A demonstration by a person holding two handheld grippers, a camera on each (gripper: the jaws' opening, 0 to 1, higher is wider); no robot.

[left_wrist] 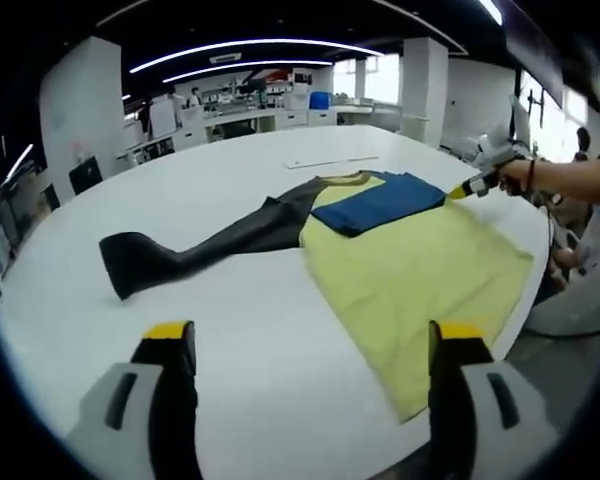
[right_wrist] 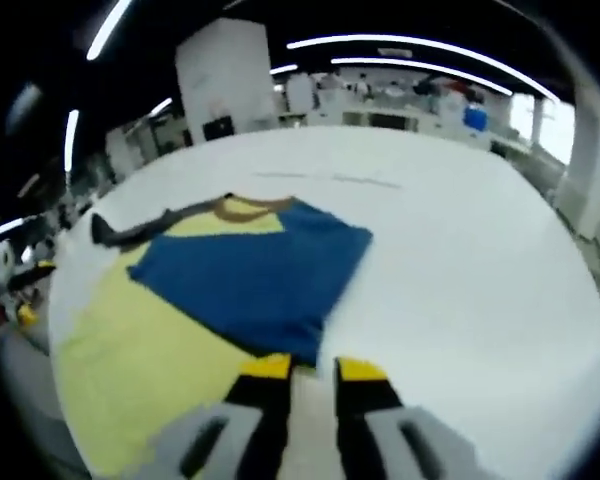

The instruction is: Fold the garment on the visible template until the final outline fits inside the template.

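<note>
While the left gripper point(left_wrist: 313, 345) hangs low over the white worktop point(left_wrist: 230, 180) with its yellow-tipped jaws spread wide and nothing between them, the garment point(left_wrist: 410, 275) lies flat ahead of it, a pale yellow shirt with a brown collar band. Far left in the left gripper view, a dark sleeve point(left_wrist: 195, 250) stretches out straight across the worktop, ending in a wide cuff. Moving right, the yellow body runs to the worktop's near edge, and a blue sleeve point(left_wrist: 385, 200) is folded over the chest, lying on the yellow cloth. Further right, a person's hand point(left_wrist: 520, 175) holds the right gripper point(left_wrist: 458, 191) at the blue sleeve's outer corner. Over in the right gripper view, that gripper point(right_wrist: 313, 368) has its jaws drawn close together, a narrow gap left, right at the blue sleeve's point(right_wrist: 250, 280) near edge; whether cloth is pinched there I can't tell. Yellow cloth spreads to the left, bare worktop point(right_wrist: 460, 260) to the right.
</note>
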